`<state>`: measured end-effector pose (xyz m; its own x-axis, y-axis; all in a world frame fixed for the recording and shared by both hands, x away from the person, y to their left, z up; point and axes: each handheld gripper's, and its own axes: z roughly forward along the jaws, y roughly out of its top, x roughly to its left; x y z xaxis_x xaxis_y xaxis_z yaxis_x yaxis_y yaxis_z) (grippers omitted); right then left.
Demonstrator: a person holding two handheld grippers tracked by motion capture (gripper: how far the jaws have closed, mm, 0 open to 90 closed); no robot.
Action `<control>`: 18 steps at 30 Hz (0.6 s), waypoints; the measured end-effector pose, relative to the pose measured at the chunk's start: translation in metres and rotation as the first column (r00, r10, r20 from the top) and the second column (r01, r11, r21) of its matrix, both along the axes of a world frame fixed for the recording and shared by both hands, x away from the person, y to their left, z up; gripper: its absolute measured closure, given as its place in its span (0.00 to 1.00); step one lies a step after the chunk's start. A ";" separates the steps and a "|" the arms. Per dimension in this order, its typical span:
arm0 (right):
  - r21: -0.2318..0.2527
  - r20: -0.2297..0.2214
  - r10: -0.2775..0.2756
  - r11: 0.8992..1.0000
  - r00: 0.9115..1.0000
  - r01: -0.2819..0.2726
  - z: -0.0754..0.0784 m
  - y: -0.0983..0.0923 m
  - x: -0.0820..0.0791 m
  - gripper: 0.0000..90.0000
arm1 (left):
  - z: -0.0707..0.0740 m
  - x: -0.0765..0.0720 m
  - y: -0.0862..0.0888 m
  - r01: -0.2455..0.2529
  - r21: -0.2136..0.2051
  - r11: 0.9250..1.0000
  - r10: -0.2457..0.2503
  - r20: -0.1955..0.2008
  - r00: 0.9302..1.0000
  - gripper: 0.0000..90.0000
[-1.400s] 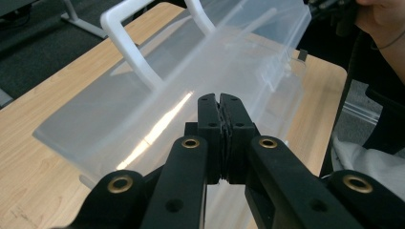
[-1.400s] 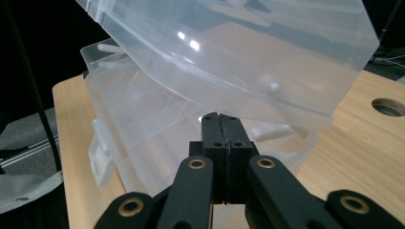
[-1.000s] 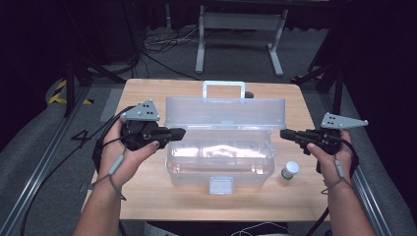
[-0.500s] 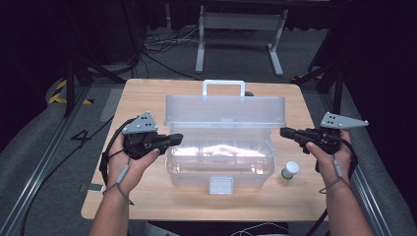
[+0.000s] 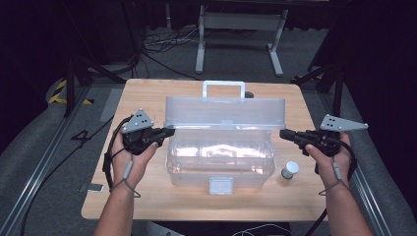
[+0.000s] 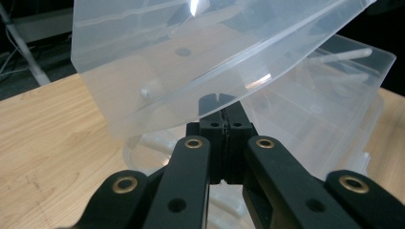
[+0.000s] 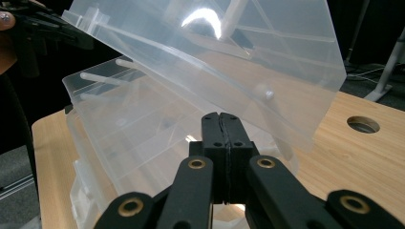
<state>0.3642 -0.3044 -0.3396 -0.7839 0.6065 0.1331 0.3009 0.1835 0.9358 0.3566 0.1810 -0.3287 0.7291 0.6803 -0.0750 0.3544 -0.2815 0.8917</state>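
While the clear plastic box (image 5: pixel 220 157) is lying mid-worktop (image 5: pixel 147 93) with its long axis running nine to three and its raised lid's handle (image 5: pixel 223 88) pointing to twelve, the left tool (image 5: pixel 167 132) and right tool (image 5: pixel 284 133) are flanking it, fully closed, gripping nothing.

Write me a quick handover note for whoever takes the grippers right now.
Left gripper: shut, empty, tips at the lid's left end.
Right gripper: shut, empty, at the lid's right end.
Clear box: mid-table, lid raised about upright, latch facing the person.
Small jar: on the table right of the box.
Done: box open.
Left: probably the jar; it is not yet touched.
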 end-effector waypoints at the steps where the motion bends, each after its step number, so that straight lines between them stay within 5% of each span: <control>1: 0.000 0.002 -0.001 1.000 1.000 0.001 0.000 0.001 -0.001 1.00 | -0.001 0.001 0.000 0.003 -0.005 1.000 -0.003 0.002 1.000 1.00; 13: -0.045 -0.008 -0.027 0.999 1.000 0.026 -0.001 -0.003 -0.009 0.99 | 0.000 0.003 0.001 0.013 0.001 1.000 -0.013 -0.004 1.000 1.00; 18: -0.060 0.002 -0.055 0.997 0.998 0.055 -0.003 -0.005 -0.013 0.90 | 0.001 0.005 0.002 0.017 0.005 1.000 -0.017 -0.006 1.000 1.00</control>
